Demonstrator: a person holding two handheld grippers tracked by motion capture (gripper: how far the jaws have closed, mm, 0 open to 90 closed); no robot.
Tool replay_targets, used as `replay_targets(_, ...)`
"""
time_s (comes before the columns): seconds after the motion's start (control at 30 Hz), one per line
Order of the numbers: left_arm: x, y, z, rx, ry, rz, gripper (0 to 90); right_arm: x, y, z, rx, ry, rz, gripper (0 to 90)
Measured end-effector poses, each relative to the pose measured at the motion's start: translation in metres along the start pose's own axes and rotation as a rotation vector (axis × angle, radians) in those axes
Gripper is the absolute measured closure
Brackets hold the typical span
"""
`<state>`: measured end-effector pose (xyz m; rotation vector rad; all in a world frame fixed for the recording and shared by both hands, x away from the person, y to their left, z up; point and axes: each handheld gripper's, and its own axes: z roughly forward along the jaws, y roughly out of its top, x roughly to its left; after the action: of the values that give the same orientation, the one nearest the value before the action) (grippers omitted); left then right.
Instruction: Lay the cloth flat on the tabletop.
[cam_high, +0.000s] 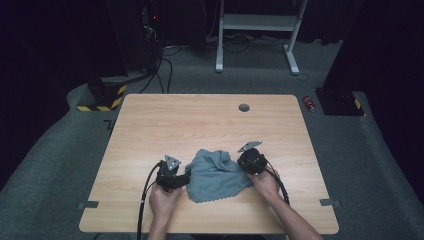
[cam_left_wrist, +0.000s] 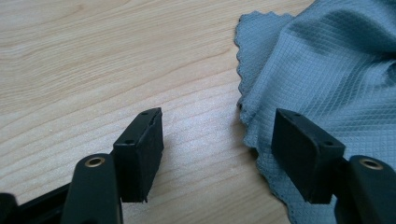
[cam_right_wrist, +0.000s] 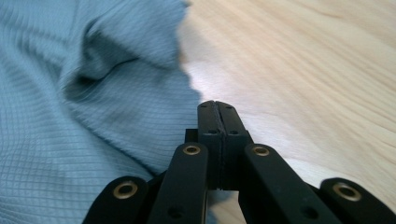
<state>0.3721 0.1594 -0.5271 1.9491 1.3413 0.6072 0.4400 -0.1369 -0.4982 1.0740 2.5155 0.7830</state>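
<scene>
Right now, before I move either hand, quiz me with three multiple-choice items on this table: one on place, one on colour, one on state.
1. Where does the cloth lie?
A. between the two tongs
B. beside the table's round hole
C. on the floor

2. What colour is the cloth?
A. red
B. grey-blue
C. yellow

3. How do the left tongs stand?
A. shut with nothing between
B. shut on the cloth
C. open, one jaw over the cloth's edge

Key: 1 A, the high view shows it on the table between the left tongs and the right tongs. 2 B, all views show grey-blue weave. 3 C, the left gripper view shows the jaws wide apart, bare wood between them.
</scene>
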Motion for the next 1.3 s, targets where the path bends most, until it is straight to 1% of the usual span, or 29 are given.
replay_targets(0.03,0.0,0.0,0.0,0.0,0.0,-0.001,34.5,-0.002,0.001,-0.003,-0.009,0.007,0.015,88.8)
replay_targets(0.1,0.0,0.0,0.0,0.0,0.0,0.0,34.5,-0.003,0.004,-0.006,-0.031,0.027,0.007,80.9)
replay_targets(0.13,0.0,0.0,0.0,0.0,0.0,0.0,34.5,-0.003,0.004,-0.006,-0.031,0.027,0.007,80.9)
replay_targets(0.17,0.0,0.0,0.0,0.001,0.0,0.001,34.5,0.002,0.007,-0.005,-0.041,0.059,0.003,73.7)
replay_targets(0.2,0.0,0.0,0.0,0.0,0.0,0.001,34.5,0.006,0.009,-0.004,-0.045,0.077,-0.005,71.0)
replay_targets(0.3,0.0,0.0,0.0,0.0,0.0,0.001,34.5,0.018,0.014,0.0,-0.05,0.115,-0.025,65.0)
replay_targets(0.37,0.0,0.0,0.0,0.0,0.0,0.001,34.5,0.026,0.016,0.004,-0.042,0.125,-0.043,63.4)
replay_targets(0.43,0.0,0.0,0.0,0.0,0.0,0.001,34.5,0.031,0.017,0.009,-0.024,0.122,-0.074,64.4)
replay_targets(0.47,0.0,0.0,0.0,0.0,0.0,0.001,34.5,0.033,0.017,0.012,-0.006,0.121,-0.08,67.7)
replay_targets(0.5,0.0,0.0,0.0,-0.001,0.0,0.001,34.5,0.034,0.016,0.014,0.014,0.117,-0.095,71.9)
replay_targets(0.57,0.0,0.0,0.0,-0.001,0.0,0.002,34.4,0.033,0.016,0.015,0.015,0.128,-0.105,83.9)
replay_targets(0.6,0.0,0.0,0.0,-0.001,0.0,0.002,34.3,0.034,0.016,0.014,0.02,0.11,-0.116,87.7)
replay_targets(0.63,0.0,0.0,0.0,0.0,0.0,0.002,34.3,0.034,0.016,0.014,0.023,0.093,-0.138,89.0)
replay_targets(0.67,0.0,0.0,0.0,0.0,0.0,0.002,34.3,0.033,0.016,0.013,0.024,0.085,-0.143,89.4)
replay_targets(0.7,0.0,0.0,0.0,0.001,-0.001,0.002,34.3,0.031,0.016,0.013,0.021,0.073,-0.141,89.6)
replay_targets(0.8,0.0,0.0,0.0,-0.001,0.0,0.002,34.3,0.022,0.015,0.01,0.011,0.047,-0.107,89.8)
replay_targets(0.93,0.0,0.0,0.0,0.0,-0.001,0.002,34.3,0.005,0.012,0.004,-0.023,0.025,-0.031,89.8)
replay_targets(1.0,0.0,0.0,0.0,0.0,-0.001,0.002,34.3,-0.003,0.011,0.003,-0.034,0.007,-0.004,89.7)
replay_targets(1.03,0.0,0.0,0.0,0.001,-0.001,0.002,34.3,-0.006,0.01,0.003,-0.035,-0.001,0.005,89.6)
replay_targets(1.1,0.0,0.0,0.0,-0.001,0.0,0.002,34.3,-0.012,0.008,0.005,-0.029,-0.011,0.041,88.9)
replay_targets(1.13,0.0,0.0,0.0,-0.001,0.0,0.001,34.3,-0.012,0.007,0.006,-0.022,-0.029,0.053,87.4)
replay_targets(1.17,0.0,0.0,0.0,-0.001,0.0,0.001,34.3,-0.013,0.006,0.007,-0.018,-0.04,0.054,84.5)
replay_targets(1.2,0.0,0.0,0.0,-0.001,0.0,0.001,34.3,-0.013,0.005,0.006,-0.019,-0.038,0.054,81.4)
replay_targets(1.27,0.0,0.0,0.0,-0.004,-0.003,-0.006,34.5,-0.011,0.003,0.0,-0.044,-0.003,0.058,75.8)
replay_targets(1.3,0.0,0.0,0.0,-0.006,-0.003,-0.008,35.2,-0.01,0.002,-0.004,-0.058,0.006,0.048,74.3)
